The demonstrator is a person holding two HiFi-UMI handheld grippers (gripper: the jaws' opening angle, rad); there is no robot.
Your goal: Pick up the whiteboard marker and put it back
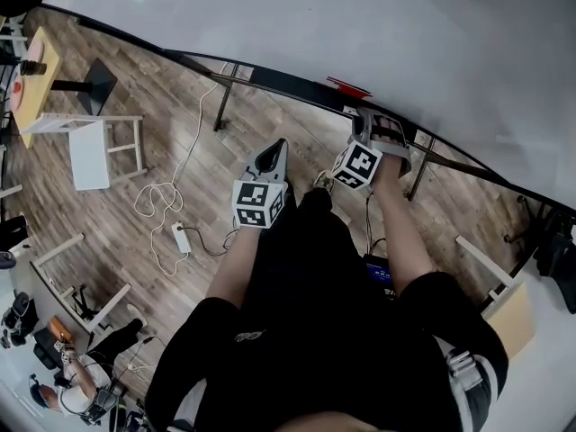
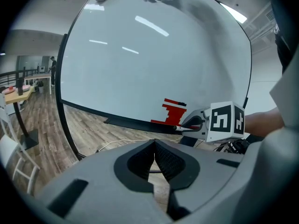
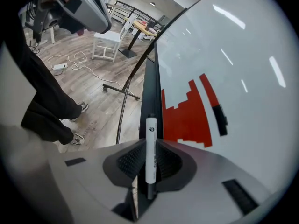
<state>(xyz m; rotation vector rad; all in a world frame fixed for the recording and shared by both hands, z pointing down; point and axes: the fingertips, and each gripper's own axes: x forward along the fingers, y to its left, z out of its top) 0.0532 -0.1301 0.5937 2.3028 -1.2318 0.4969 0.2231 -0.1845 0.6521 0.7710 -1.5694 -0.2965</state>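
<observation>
A white whiteboard marker (image 3: 150, 143) with a dark tip stands between the pads of my right gripper (image 3: 149, 158), which is shut on it. The marker points along the black tray (image 3: 150, 90) at the whiteboard's lower edge, beside a red stepped drawing (image 3: 189, 111). In the head view my right gripper (image 1: 373, 122) is at the tray, just below that red drawing (image 1: 347, 86). My left gripper (image 1: 273, 157) hangs lower and to the left over the floor. Its jaws (image 2: 154, 146) are shut with nothing between them, and its view shows the right gripper (image 2: 198, 122) holding the marker (image 2: 189, 127) at the tray.
The whiteboard (image 1: 378, 34) stands on a metal frame with legs (image 1: 221, 102). A white cable and power strip (image 1: 180, 237) lie on the wooden floor. White chairs (image 1: 94, 147) and a wooden table (image 1: 34, 84) stand to the left. The person's legs and shoes (image 3: 79, 107) are close to the board.
</observation>
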